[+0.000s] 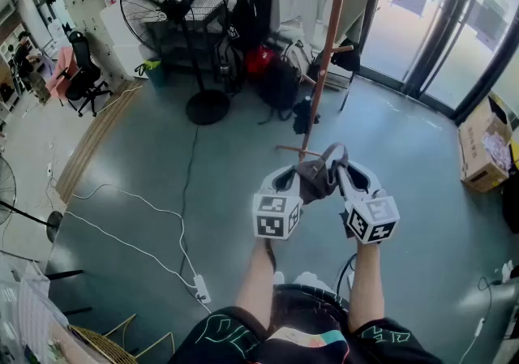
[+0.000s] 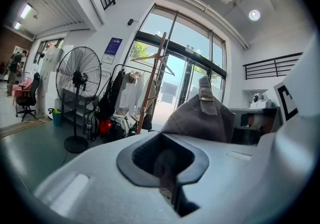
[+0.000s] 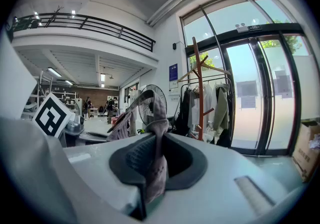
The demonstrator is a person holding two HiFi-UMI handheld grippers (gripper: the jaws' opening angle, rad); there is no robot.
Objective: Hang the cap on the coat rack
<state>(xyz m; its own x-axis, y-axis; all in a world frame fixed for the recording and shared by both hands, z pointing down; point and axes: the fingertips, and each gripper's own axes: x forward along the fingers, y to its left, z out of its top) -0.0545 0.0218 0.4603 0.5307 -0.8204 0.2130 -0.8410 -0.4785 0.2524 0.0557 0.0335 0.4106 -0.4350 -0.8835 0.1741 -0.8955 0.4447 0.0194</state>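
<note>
Grip confirmed on both tools. Left gripper (image 1: 293, 178) is clenched on a fold of the cap (image 1: 318, 176). Its own view shows dark cloth pinched in the slot between the closed jaws, with the grey crown and buckled rear strap rising just beyond at one o'clock. Right gripper (image 1: 340, 172) is likewise clamped on the cap, with a strip of fabric running up out of its jaw slot and arching over toward eleven o'clock. In the head view the two grippers sit side by side with tips converging. The cap is bunched between them and held in the air above the floor, and the marker cubes face the person. Bare forearms run back from the grippers toward six o'clock.

Coat rack (image 1: 328, 54), a reddish wooden pole with angled pegs, stands at twelve o'clock from the cap, near but apart. The cap is not on any peg. Bags (image 1: 276, 79) and dark garments are heaped by the rack's foot, toward its ten o'clock. Pedestal fan (image 1: 172, 6) stands at eleven o'clock with its round base on the grey floor. A cable trails across the floor toward a white power strip (image 1: 200, 287) at seven o'clock. Office chair (image 1: 83, 74) sits far off at ten o'clock. Open cardboard box (image 1: 478, 152) lies at three o'clock, beside the glass doors (image 1: 438, 22) that span one to two o'clock
</note>
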